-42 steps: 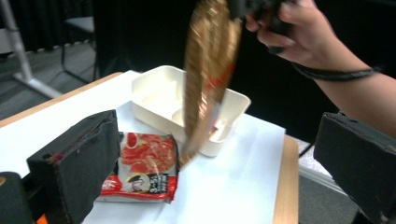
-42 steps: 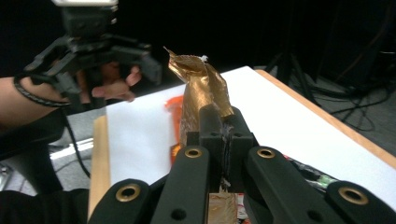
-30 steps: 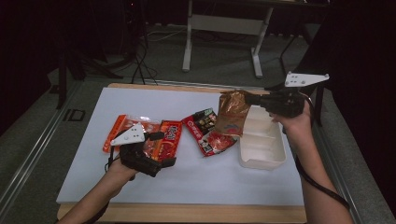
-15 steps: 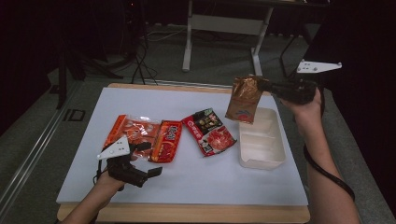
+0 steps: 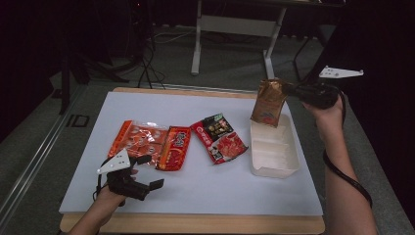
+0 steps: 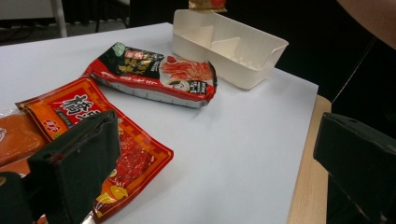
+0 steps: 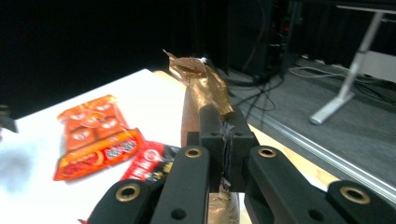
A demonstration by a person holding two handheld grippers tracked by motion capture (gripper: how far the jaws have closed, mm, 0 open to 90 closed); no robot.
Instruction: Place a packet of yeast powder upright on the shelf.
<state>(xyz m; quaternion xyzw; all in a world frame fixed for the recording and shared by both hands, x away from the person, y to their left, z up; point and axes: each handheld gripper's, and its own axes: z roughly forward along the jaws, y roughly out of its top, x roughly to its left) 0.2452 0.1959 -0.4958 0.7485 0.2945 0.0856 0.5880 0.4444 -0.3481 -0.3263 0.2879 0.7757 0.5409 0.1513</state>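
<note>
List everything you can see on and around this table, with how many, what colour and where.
brown snack bag: 1, brown-gold, hanging in the air above the far end of the box, pinched at its top
white box: 1, white, divided into compartments, right side of the mat
red-and-black packet: 1, red with a black top, flat on the mat left of the box
red packet: 1, red-orange, flat at the mat's middle left
orange packet: 1, orange and clear, flat beside the red packet
white mat: 1, white, covering the wooden table
right gripper: 1, black, shut on the brown snack bag
left gripper: 1, black, open, low over the mat's near left
</note>
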